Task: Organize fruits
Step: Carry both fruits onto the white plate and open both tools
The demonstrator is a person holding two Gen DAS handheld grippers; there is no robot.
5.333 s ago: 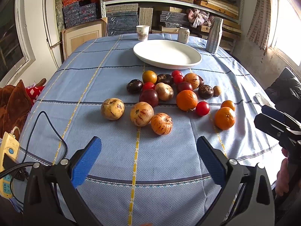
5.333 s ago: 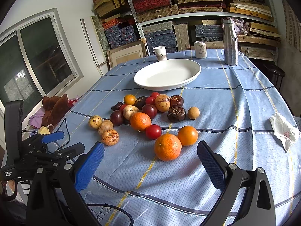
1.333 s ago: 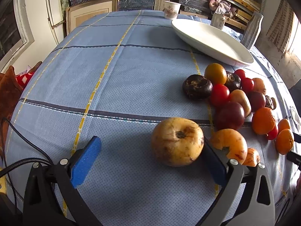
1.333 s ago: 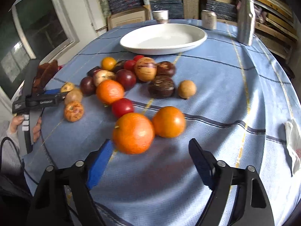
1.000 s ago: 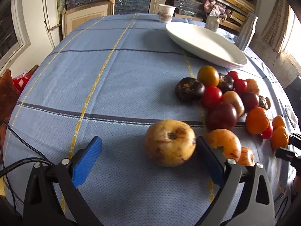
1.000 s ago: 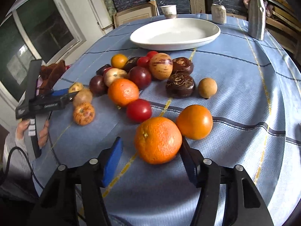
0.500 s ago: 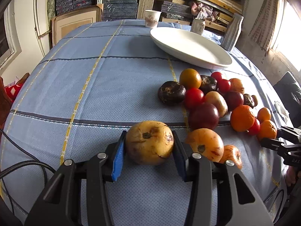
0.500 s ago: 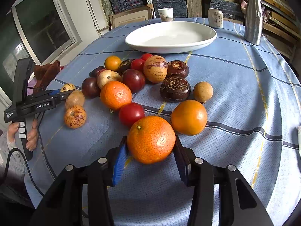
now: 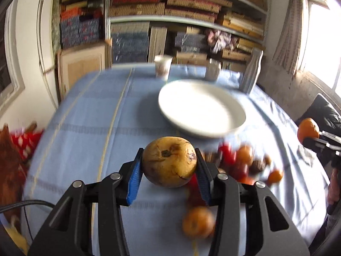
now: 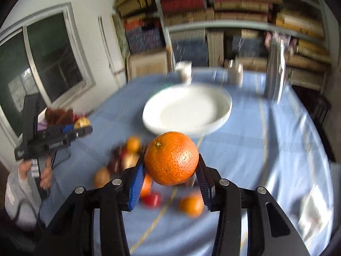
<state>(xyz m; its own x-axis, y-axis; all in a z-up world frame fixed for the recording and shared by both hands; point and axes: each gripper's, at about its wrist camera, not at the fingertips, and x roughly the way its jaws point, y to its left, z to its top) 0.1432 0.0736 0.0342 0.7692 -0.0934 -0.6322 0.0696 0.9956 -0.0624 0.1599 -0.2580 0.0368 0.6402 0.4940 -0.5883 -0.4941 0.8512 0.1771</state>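
Observation:
My left gripper (image 9: pixel 169 176) is shut on a yellow-brown apple (image 9: pixel 169 164) and holds it in the air above the blue tablecloth. My right gripper (image 10: pixel 170 178) is shut on a large orange (image 10: pixel 171 161), also lifted. The white plate (image 9: pixel 201 111) lies beyond both grippers, empty; it also shows in the right wrist view (image 10: pixel 187 111). The remaining fruits (image 9: pixel 243 164) lie blurred in a cluster below, on the cloth (image 10: pixel 127 160). The right gripper with its orange (image 9: pixel 308 127) shows at the left view's right edge; the left gripper with its apple (image 10: pixel 81 123) shows at the right view's left.
A paper cup (image 9: pixel 163 67), a can (image 9: pixel 213 71) and a metal bottle (image 9: pixel 252 74) stand behind the plate. Shelves of stacked goods fill the back wall. A crumpled tissue (image 10: pixel 313 211) lies on the cloth at right. A brown plush toy (image 9: pixel 10 162) sits off the table's left.
Both grippers have lifted their fruits off the table and tilted up toward the plate. The views are motion-blurred.

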